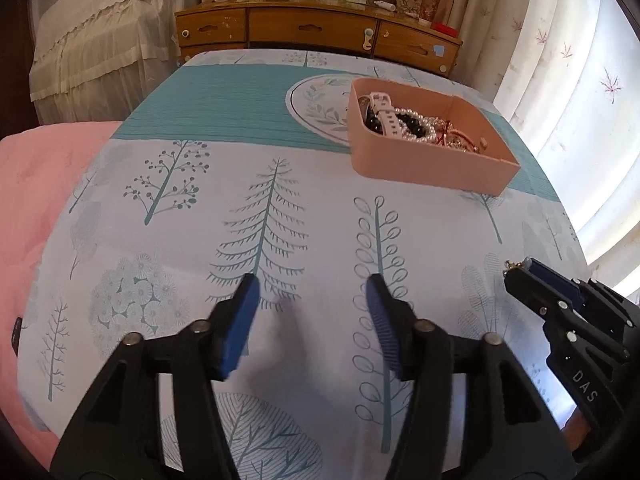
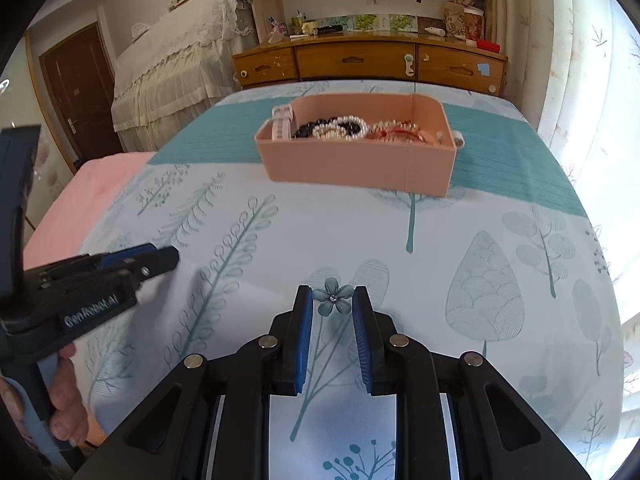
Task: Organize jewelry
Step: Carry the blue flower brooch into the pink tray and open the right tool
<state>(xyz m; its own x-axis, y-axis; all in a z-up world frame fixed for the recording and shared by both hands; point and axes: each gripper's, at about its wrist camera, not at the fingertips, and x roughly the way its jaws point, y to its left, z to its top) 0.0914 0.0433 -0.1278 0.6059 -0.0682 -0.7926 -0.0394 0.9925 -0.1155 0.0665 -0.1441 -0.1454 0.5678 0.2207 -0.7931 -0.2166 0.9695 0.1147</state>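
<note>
A pink open box point(image 1: 432, 162) point(image 2: 352, 166) sits on the bed, holding pearl strands, dark beads, a red cord and a white watch strap point(image 1: 384, 114) point(image 2: 280, 124). In the right wrist view my right gripper point(image 2: 332, 296) is shut on a small pale-blue flower ornament point(image 2: 334, 300), held at the pad tips just above the sheet. The left wrist view shows that gripper point(image 1: 516, 272) at the right edge, with a gold clasp point(image 1: 512, 266) poking out of its tip. My left gripper point(image 1: 312, 284) point(image 2: 168, 256) is open over the sheet with nothing between its fingers.
The bed has a tree-print sheet point(image 1: 280, 208) point(image 2: 400, 240) with a teal band, and a pink blanket point(image 1: 40, 200) along its left side. A cluttered wooden dresser point(image 1: 312, 32) point(image 2: 360, 60) stands beyond the bed. Curtains point(image 1: 560, 100) hang at the right. A hand point(image 2: 64, 392) grips the left tool.
</note>
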